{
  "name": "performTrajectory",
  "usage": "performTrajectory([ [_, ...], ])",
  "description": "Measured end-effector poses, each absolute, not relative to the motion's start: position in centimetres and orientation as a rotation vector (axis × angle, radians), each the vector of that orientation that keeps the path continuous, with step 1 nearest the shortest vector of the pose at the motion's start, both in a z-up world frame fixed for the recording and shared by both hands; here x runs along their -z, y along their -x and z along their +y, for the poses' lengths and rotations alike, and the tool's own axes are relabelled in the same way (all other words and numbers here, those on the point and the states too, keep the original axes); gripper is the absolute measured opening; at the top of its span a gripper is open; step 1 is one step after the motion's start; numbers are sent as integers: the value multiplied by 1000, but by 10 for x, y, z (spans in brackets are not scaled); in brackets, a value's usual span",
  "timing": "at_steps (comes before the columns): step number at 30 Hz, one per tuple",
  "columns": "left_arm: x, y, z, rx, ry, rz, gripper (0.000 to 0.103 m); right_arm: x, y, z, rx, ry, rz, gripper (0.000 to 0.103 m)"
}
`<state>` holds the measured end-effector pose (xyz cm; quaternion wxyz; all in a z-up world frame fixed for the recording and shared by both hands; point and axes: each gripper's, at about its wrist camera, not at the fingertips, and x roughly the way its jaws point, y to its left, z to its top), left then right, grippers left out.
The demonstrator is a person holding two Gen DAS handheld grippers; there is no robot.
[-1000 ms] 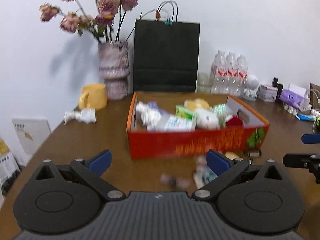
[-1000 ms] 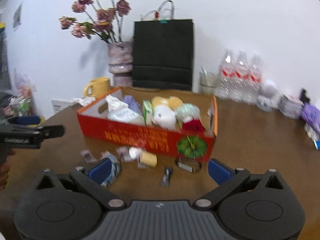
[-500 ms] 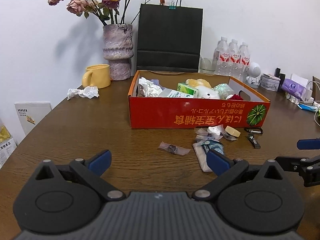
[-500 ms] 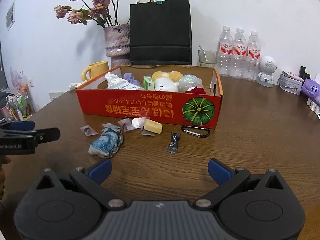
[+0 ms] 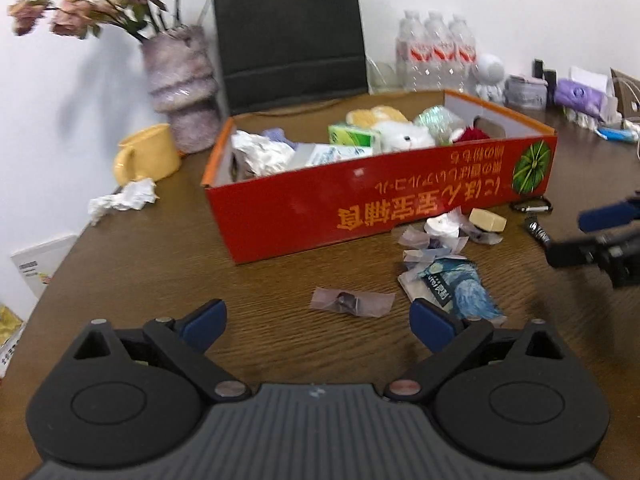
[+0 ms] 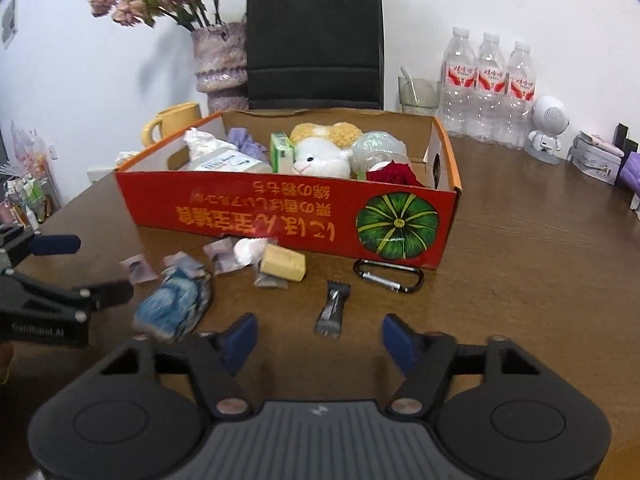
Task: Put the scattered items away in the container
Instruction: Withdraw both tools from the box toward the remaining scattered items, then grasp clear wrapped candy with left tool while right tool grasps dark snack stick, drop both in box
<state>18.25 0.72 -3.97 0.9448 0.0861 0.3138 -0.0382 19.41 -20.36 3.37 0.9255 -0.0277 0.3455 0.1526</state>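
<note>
Beyond both sets of jaws, across the brown counter [image 6: 520, 240], stands the red box [image 6: 288, 216], its long side facing them and already part filled with a plush toy [image 6: 320, 156] and packets. Between that wall and the jaws lies the scatter still to be cleared.

Nearest the left gripper [image 5: 316, 320] is a blue tissue pack [image 5: 460, 292], just ahead of its right-hand finger; its long axis runs away from the jaws and slightly leftward towards the box. A small clear wrapper [image 5: 352, 302] lies just ahead, between the fingers, long axis crosswise to them. These jaws stand wide apart with nothing between the pads, having just closed a little.

Ahead of the right gripper [image 6: 318, 336], a dark sachet [image 6: 334, 310] lies almost centred between the fingers, its long axis pointing away towards the box. These jaws have just been closing and stand part open, not yet pressing on the sachet. Further off lie a tan block [image 6: 284, 266] and, off to the right, a carabiner [image 6: 388, 276], crosswise against the box wall.

The right hand looks the better placed for the sachet, since the fingers would close across its narrow width.
</note>
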Motion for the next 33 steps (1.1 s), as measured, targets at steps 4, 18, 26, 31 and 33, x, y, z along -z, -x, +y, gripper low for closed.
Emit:
performTrajectory([
  [4,45,-195,10,113,-159,673,83,-30,-212,-199,-307,78,723,49],
  [18,42,-189,11,153,-70,673,33,-28,-212,-201,-348,67,705,8],
  [26,9,-165,13,149,-55,568,33,-50,-199,-212,-357,27,646,8],
  [31,-45,-185,13,150,-65,463,34,-93,-217,-219,-376,2,571,8],
  [33,-59,-211,11,133,-46,478,34,-108,-237,-214,-383,14,565,8],
])
